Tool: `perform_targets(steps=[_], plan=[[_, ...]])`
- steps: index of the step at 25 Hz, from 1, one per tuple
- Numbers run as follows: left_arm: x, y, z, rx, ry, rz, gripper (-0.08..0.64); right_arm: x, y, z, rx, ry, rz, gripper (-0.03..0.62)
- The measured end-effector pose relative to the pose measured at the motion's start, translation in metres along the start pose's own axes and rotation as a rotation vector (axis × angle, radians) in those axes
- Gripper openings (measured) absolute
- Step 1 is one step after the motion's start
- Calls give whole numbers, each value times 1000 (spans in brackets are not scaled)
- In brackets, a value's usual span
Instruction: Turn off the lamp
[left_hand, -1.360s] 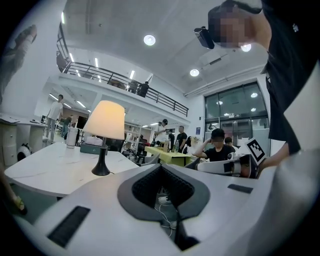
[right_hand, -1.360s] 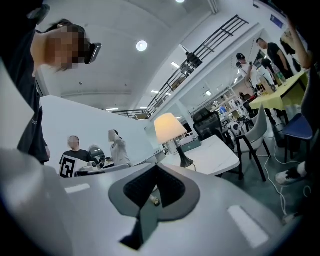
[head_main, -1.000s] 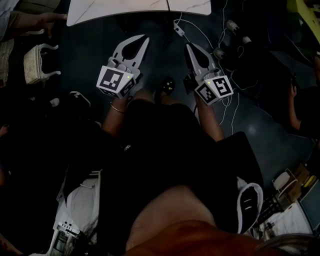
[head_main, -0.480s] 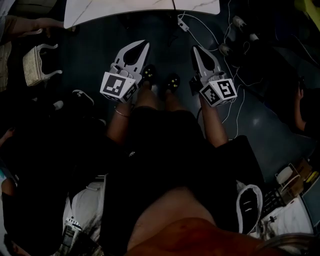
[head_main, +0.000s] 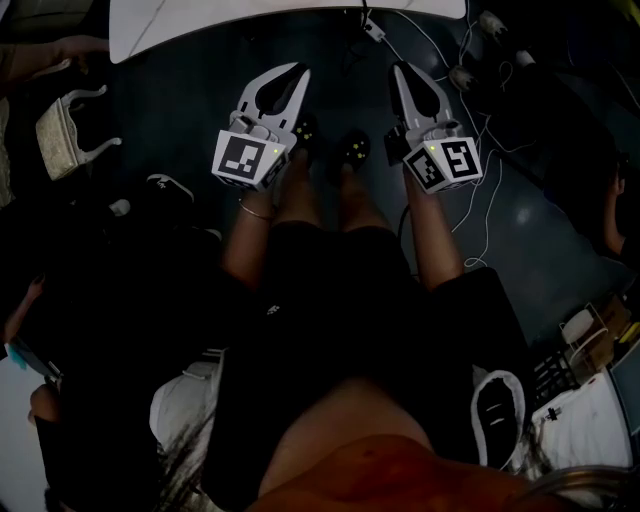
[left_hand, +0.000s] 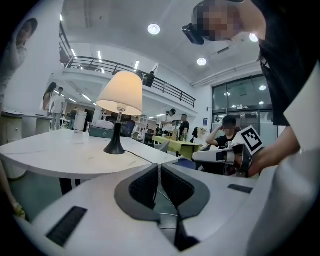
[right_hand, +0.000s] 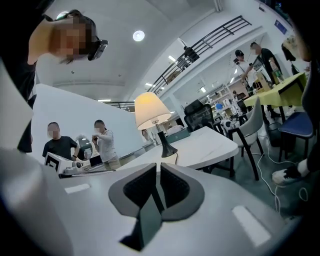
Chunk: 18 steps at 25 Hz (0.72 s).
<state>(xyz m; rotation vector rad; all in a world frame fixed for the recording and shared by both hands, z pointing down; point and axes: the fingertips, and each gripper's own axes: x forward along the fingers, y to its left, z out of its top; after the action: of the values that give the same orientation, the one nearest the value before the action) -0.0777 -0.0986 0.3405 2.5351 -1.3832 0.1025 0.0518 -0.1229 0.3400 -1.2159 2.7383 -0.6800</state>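
Observation:
The lamp (left_hand: 120, 95), with a cream shade and a black foot, stands on the white table (left_hand: 55, 155) well ahead of both grippers. The right gripper view shows the lamp (right_hand: 151, 111) with a warm-looking shade. Its cord (left_hand: 142, 157) runs off the table edge. In the head view my left gripper (head_main: 300, 72) and right gripper (head_main: 402, 70) hang side by side below the table edge (head_main: 200, 25). Both point toward it, apart from lamp and table. The left gripper (left_hand: 158, 167) is shut on nothing, and so is the right gripper (right_hand: 159, 167).
A white cable with a small block (head_main: 373, 27) hangs from the table; more cables (head_main: 480, 190) lie on the floor at right. A white basket (head_main: 65, 130) stands at left. My feet (head_main: 330, 150) are between the grippers. Chairs (right_hand: 250, 127) and seated people surround the table.
Both grippers have sunk together and sit a little higher and further right in the head view. The table edge has slid toward the top. Both pairs of jaws stay shut.

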Motion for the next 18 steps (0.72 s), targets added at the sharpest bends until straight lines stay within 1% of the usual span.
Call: perform_targets(steps=[4, 9, 13, 18], plan=[[12, 5, -14, -17, 8, -24, 9, 17, -7, -10, -23, 4, -13, 3], [24, 8, -33, -17, 28, -43, 9, 33, -16, -22, -72, 1, -20, 52], [32, 14, -49, -43, 24, -54, 9, 48, -27, -36, -88, 11, -25, 66], [44, 18, -66, -31, 27, -81, 11, 68, -38, -51, -108, 29, -22, 84]])
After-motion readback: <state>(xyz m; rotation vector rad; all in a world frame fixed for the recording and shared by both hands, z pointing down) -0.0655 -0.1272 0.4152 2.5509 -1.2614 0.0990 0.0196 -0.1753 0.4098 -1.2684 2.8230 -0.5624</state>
